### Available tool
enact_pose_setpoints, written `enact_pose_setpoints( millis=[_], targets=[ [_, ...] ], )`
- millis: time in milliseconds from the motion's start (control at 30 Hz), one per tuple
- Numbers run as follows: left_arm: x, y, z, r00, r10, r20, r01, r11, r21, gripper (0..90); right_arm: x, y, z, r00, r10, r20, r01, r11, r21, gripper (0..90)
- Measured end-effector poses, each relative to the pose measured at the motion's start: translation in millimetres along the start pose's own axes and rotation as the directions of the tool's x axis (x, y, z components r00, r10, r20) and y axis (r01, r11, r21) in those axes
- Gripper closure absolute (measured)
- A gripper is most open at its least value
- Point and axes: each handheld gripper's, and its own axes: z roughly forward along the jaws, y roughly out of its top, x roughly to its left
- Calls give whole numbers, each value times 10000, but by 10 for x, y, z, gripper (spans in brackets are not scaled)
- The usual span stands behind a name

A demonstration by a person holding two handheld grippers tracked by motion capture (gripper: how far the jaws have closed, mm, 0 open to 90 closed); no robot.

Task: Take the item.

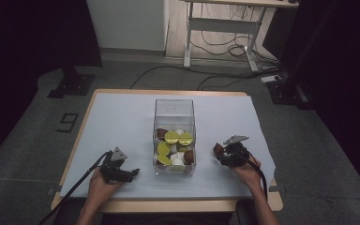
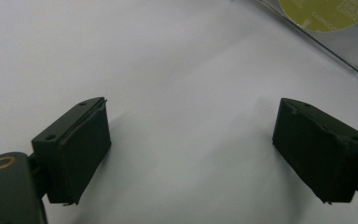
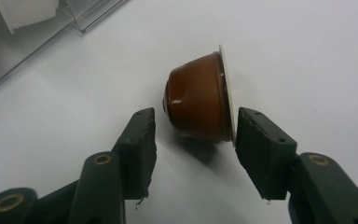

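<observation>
Two grippers rested low on the white table [image 1: 122,117], one on each side of the clear box [image 1: 174,112] that stood at the middle and held a heap of gold-lidded, white and brown capsules.

Your right gripper [image 3: 193,135] had a brown capsule [image 3: 196,103] lying on its side between its jaws, the pale foil lid facing the right-hand jaw in the right gripper view. That lid edge sat just against the right-hand pad, while a clear gap separated the capsule's narrow end from the other pad, so nothing was clamped; the jaws stood about half open. In the high view you held this gripper [image 1: 221,152] near the table's front right, just beside the box, with the capsule [image 1: 218,149] at its tip.

Your left gripper [image 2: 191,149] stood with its jaws wide apart over bare table and gripped nothing. In the high view it [image 1: 133,173] lay at the front left, pointing toward the box, near it but not touching.
</observation>
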Motion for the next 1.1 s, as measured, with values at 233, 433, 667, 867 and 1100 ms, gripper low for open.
enact_pose_setpoints(
  millis=[233, 433, 667, 867, 1100],
  targets=[
    [0, 0, 0, 10000, -3, 1, 3, 10000, 1, 105, 4, 10, -36, 9999, 14, 132, -13, 10000, -65, 418],
    [1, 0, 0, 10000, -4, 4, 4, 10000, 0, 105, 11, 33, -106, 9999, 45, 108, -42, 9997, -257, 383],
    [1, 1, 0, 10000, -3, 3, 3, 10000, 2, 105, 41, 51, -184, 10000, 88, 29, -87, 9986, -522, 346],
    [0, 1, 0, 10000, -11, 2, 11, 10000, -7, 105, 85, 73, -262, 9999, 16, -144, -29, 9960, -888, 330],
    [-6, 2, -4, 10000, 17, -28, -17, 10000, -17, 110, 136, 81, -320, 9994, -106, -333, 67, 9935, -1133, 319]
  ],
)
